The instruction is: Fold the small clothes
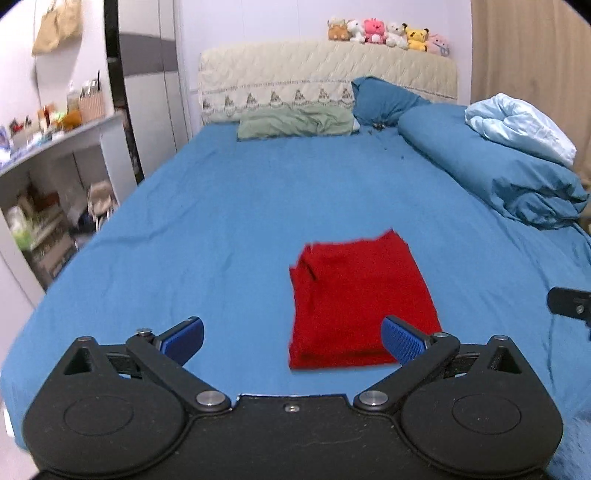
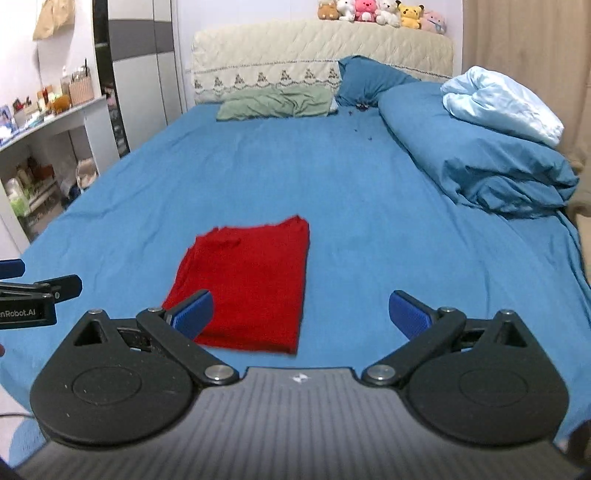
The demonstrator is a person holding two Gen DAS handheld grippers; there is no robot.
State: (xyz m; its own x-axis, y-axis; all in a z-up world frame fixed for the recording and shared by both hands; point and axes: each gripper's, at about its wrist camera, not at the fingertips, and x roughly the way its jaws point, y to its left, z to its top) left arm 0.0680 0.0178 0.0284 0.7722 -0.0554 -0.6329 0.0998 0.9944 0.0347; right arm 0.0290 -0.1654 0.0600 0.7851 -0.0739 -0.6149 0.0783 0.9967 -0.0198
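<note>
A red garment (image 1: pixel 356 299) lies folded into a flat rectangle on the blue bed sheet (image 1: pixel 221 229); it also shows in the right wrist view (image 2: pixel 251 284). My left gripper (image 1: pixel 291 338) is open and empty, above the near edge of the bed, with the garment just ahead and to the right, its right finger over the cloth's near corner. My right gripper (image 2: pixel 301 314) is open and empty, with the garment ahead and to the left. The left gripper shows at the left edge of the right wrist view (image 2: pixel 33 291). Part of the right gripper shows at the right edge of the left wrist view (image 1: pixel 570 302).
A rolled blue duvet (image 2: pixel 476 155) with a light blue blanket (image 2: pixel 498 101) lies along the bed's right side. Green (image 2: pixel 277 101) and blue pillows sit at the cream headboard (image 2: pixel 321 51), topped with plush toys (image 2: pixel 380 13). White shelves (image 1: pixel 48 155) stand left of the bed.
</note>
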